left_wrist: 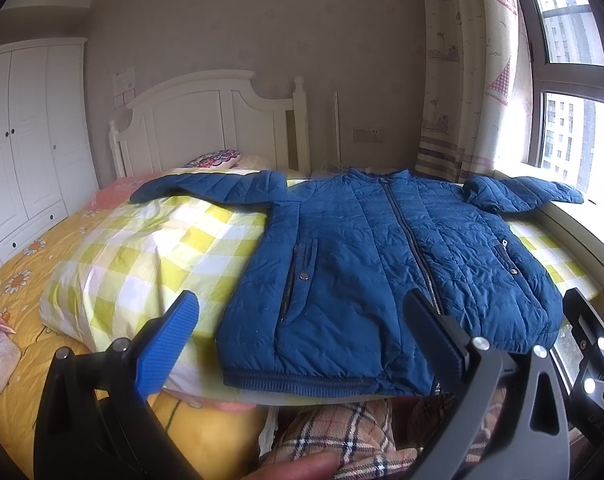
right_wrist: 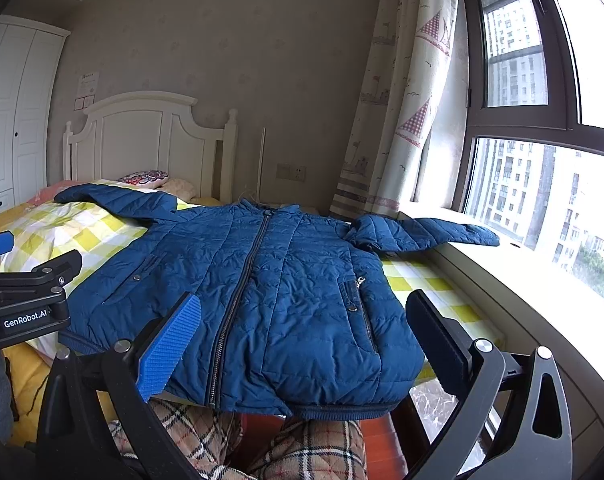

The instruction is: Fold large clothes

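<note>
A blue quilted jacket (left_wrist: 366, 248) (right_wrist: 261, 292) lies front up and zipped on the bed, both sleeves spread out sideways. Its right sleeve (right_wrist: 426, 232) reaches onto the window sill. In the left wrist view my left gripper (left_wrist: 302, 328) hangs open above the jacket's hem, left of the zipper, touching nothing. My right gripper (right_wrist: 306, 328) is open too, hovering above the hem on the pocket side. The left gripper's body (right_wrist: 25, 292) shows at the left edge of the right wrist view.
A yellow-and-white checked quilt (left_wrist: 149, 252) lies under the jacket on a yellow flowered sheet (left_wrist: 29, 264). White headboard (left_wrist: 205, 120) at the back, white wardrobe (left_wrist: 25, 140) left, window sill (right_wrist: 522, 280) and curtain (right_wrist: 398, 120) right. Plaid-clad legs (right_wrist: 302, 448) stand at the bed's near edge.
</note>
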A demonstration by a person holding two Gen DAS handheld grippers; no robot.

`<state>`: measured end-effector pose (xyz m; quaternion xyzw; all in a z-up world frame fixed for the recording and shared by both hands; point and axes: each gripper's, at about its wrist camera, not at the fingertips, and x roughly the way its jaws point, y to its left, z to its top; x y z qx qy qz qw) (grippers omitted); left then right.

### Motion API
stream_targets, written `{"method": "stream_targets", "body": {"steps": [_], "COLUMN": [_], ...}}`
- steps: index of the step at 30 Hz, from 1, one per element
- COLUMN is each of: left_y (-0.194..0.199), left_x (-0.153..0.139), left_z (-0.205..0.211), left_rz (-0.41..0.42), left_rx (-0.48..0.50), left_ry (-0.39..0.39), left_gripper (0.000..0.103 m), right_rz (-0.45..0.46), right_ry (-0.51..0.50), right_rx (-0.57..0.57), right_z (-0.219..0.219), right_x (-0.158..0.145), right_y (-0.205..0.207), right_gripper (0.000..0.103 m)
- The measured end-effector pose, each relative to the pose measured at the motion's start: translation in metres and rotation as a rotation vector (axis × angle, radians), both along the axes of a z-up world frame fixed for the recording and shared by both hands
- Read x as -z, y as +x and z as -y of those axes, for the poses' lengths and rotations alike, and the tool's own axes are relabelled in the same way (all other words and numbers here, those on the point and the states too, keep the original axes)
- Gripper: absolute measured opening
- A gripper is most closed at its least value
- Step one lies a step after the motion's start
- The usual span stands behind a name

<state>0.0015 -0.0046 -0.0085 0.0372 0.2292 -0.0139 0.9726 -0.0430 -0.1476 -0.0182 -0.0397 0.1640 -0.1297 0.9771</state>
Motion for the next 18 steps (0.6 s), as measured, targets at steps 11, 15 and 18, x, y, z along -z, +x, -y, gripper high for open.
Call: {"method": "stream_targets", "body": {"steps": [11, 15, 18], "left_y": [0.0026, 0.0051, 0.0086], "left_x": [0.0007, 0.0032, 0.0056], "left_z": [0.0009, 0.0004, 0.001], "left_rz": [-0.015, -0.027, -0.04], "left_rx": [0.005, 0.004, 0.004], "left_ry": [0.005, 0.004, 0.008], "left_gripper": [0.101, 0.101, 0.101], "right_rz": [-0.022, -0.029, -0.037], "right_ry": [0.01, 0.016, 0.024], "right_rx": [0.003, 0.004, 0.006], "right_z": [0.0022, 0.0043, 0.007], "right_x": [0.0012, 0.0022, 0.0046], "right_y": [0.0041, 0.0058, 0.008], "right_gripper": [0.099, 0.099, 0.099]}}
